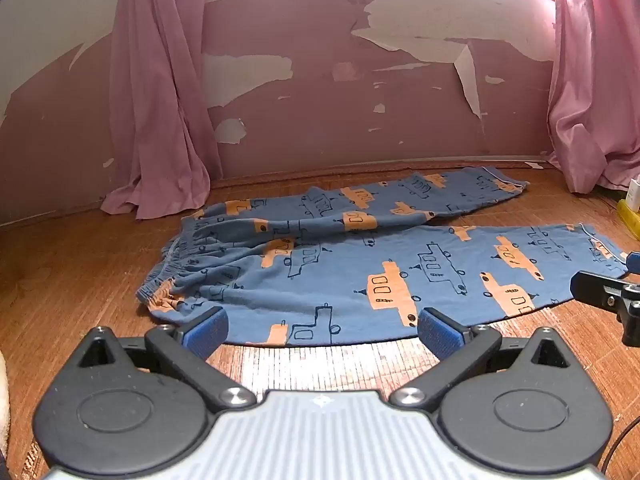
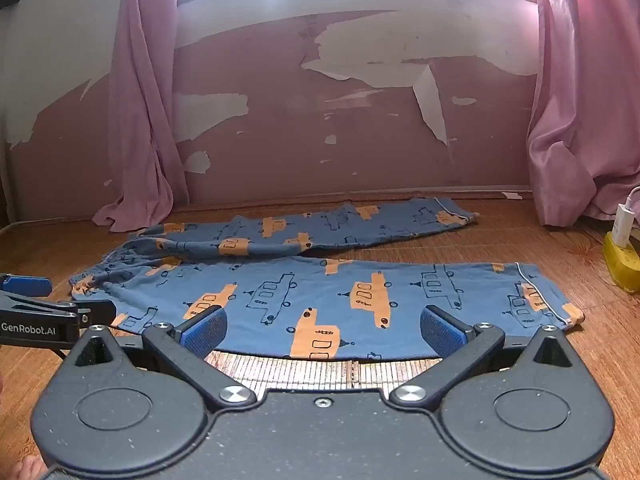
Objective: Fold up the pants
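The only legible writing is the white "GenRobot.AI" lettering printed on the black side of the left gripper point(image 2: 48, 312), which is seen entering the right wrist view from the left edge. The blue cotton pants printed with orange and outlined vehicles point(image 1: 360, 264) are laid flat and unfolded on the woven brown mat floor point(image 1: 328, 368), with the gathered elastic waistband point(image 1: 172, 276) at the left and both legs stretched to the right; the far leg is angled toward the peeling pink wall point(image 1: 340, 92), the near leg is lying closest to the grippers. The left gripper point(image 1: 322, 330) is held low and level just before the near edge of the pants, toward the waistband end, with its blue-padded fingers point(image 1: 206, 330) spread wide and nothing between them. The right gripper point(image 2: 322, 330) is held likewise beside the near leg, toward the hem, its jaws spread wide and empty. Pink curtains point(image 2: 140, 120) are hung beyond the pants on both sides, and a yellow power strip point(image 2: 620, 264) is placed right of the near leg's hem.
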`<state>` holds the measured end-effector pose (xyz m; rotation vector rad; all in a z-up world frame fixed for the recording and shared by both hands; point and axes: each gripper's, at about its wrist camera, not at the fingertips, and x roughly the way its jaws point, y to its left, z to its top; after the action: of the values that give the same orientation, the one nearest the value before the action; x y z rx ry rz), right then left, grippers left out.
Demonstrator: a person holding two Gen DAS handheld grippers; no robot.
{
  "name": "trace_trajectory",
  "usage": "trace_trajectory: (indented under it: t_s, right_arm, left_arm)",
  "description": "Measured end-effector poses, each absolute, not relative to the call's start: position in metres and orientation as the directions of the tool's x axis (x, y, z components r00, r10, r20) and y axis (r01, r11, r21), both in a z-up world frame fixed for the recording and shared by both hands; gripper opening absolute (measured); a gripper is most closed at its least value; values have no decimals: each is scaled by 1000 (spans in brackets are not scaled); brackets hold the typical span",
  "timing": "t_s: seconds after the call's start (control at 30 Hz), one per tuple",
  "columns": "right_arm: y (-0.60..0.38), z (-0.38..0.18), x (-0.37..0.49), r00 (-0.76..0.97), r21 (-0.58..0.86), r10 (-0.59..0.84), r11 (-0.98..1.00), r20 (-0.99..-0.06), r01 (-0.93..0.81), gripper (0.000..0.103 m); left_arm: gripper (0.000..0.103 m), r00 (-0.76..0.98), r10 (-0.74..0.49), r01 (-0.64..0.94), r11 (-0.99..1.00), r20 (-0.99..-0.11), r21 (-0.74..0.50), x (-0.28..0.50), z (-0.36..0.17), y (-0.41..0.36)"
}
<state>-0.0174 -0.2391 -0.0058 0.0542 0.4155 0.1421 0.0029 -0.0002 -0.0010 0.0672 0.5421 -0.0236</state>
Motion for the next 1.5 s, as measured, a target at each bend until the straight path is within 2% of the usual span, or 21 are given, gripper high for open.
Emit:
trace_trajectory:
  t_s: [1.5]
  right_arm:
    - [-236,-5,-15,901,77,144,989,-409,-123,103]
  left_arm:
    - [103,860,2,39,997,-511,71,-2,1,2]
